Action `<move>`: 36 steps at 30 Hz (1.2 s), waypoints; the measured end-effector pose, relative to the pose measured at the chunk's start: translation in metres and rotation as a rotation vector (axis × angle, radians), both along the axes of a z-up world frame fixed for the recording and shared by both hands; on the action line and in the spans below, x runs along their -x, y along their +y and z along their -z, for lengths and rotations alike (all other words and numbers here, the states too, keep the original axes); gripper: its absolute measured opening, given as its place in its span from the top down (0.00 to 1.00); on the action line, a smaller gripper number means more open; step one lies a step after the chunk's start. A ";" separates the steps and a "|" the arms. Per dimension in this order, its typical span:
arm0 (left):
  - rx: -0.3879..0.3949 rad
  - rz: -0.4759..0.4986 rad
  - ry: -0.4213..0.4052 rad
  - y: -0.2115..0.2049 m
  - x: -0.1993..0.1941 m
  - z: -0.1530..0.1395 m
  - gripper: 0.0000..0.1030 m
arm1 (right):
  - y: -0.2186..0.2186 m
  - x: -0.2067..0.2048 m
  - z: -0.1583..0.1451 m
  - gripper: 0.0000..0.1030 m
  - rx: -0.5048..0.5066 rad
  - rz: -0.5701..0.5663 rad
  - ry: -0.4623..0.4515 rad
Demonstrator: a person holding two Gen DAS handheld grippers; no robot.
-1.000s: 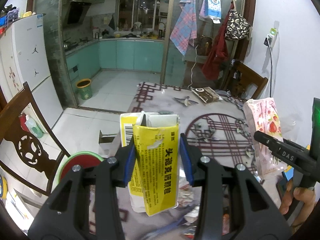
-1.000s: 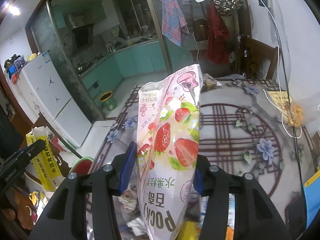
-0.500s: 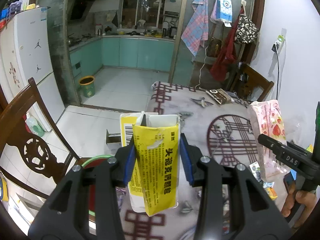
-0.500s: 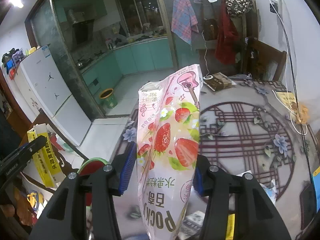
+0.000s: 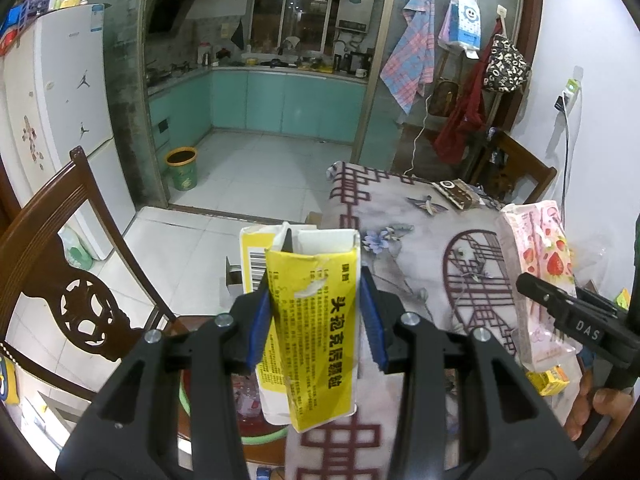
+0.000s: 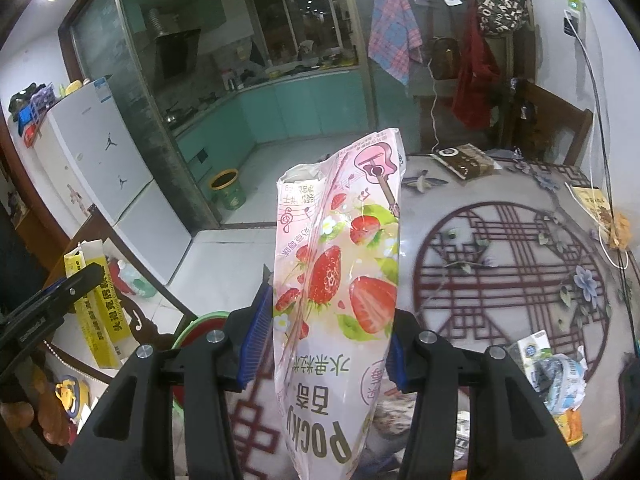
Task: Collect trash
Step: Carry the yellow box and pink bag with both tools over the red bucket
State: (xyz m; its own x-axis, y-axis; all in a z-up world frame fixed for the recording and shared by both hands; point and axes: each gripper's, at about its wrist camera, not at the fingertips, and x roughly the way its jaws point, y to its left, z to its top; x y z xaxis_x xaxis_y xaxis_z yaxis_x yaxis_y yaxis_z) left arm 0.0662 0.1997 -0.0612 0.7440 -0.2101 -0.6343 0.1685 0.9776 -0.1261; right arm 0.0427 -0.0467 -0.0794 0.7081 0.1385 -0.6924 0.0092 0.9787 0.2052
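My left gripper (image 5: 316,316) is shut on a torn yellow and white medicine box (image 5: 316,320), held upright above the table's left edge. The box also shows at the left of the right wrist view (image 6: 96,304). My right gripper (image 6: 324,328) is shut on a pink strawberry Pocky bag (image 6: 340,280), held upright over the table. The bag shows at the right of the left wrist view (image 5: 536,280). A green-rimmed red bin (image 5: 244,404) sits below the box, partly hidden by it and my fingers. The bin also shows in the right wrist view (image 6: 200,328).
The table has a patterned cloth (image 6: 512,264). More wrappers and small cartons (image 6: 552,368) lie at its near right. A dark packet (image 6: 464,164) lies at the far edge. A wooden chair (image 5: 52,280) stands at the left, and a small bin (image 5: 182,168) on the kitchen floor.
Both grippers have pulled back and left with their loads. The table has slid right in view, and the green-rimmed bin now lies under the yellow box.
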 end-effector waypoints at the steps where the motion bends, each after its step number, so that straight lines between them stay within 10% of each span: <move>1: 0.001 -0.002 0.001 0.003 -0.001 0.000 0.62 | 0.004 -0.001 0.000 0.53 0.001 -0.004 0.002; 36: 0.016 -0.081 0.127 0.089 -0.058 0.052 0.62 | 0.146 -0.056 0.049 0.53 -0.004 -0.200 0.153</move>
